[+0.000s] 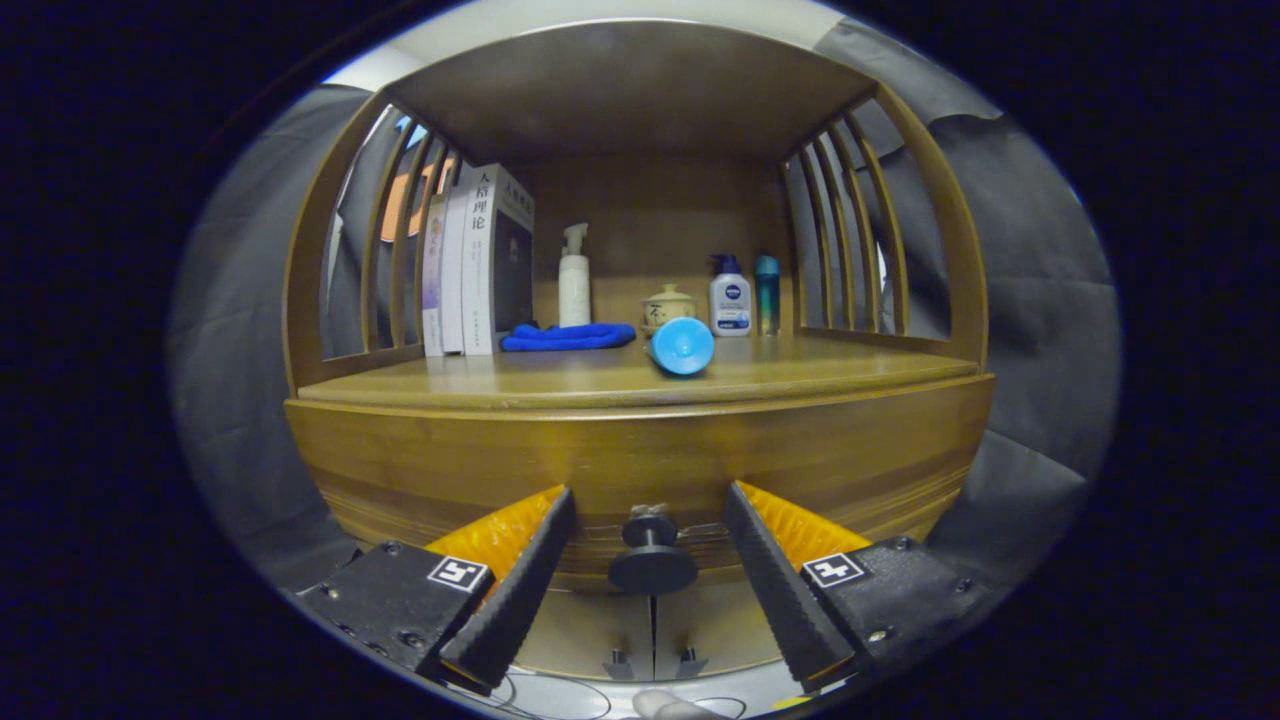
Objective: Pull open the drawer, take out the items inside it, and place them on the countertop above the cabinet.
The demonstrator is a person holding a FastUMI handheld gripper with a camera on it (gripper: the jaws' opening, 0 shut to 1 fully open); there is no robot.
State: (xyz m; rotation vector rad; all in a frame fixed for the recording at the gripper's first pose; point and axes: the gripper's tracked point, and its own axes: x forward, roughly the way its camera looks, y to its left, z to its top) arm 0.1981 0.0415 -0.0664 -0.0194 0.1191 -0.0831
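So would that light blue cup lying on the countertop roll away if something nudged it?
Probably. The cup lies on its side on the smooth countertop, so it may roll. It looks like light plastic. The open gripper is down at the knob.

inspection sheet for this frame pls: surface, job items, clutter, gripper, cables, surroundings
Surface: wooden countertop, bare at the front edge.
Job's things: drawer looks closed; black knob between the fingers, untouched. A blue round item lies on the countertop.
Clutter: books, blue cloth, pump bottle, small lidded jar, lotion bottle, teal bottle, all at the back.
Gripper: gripper open, fingers either side of the knob.
Cables: thin loops on the floor below.
Surroundings: black cloth wall; slatted cabinet sides.
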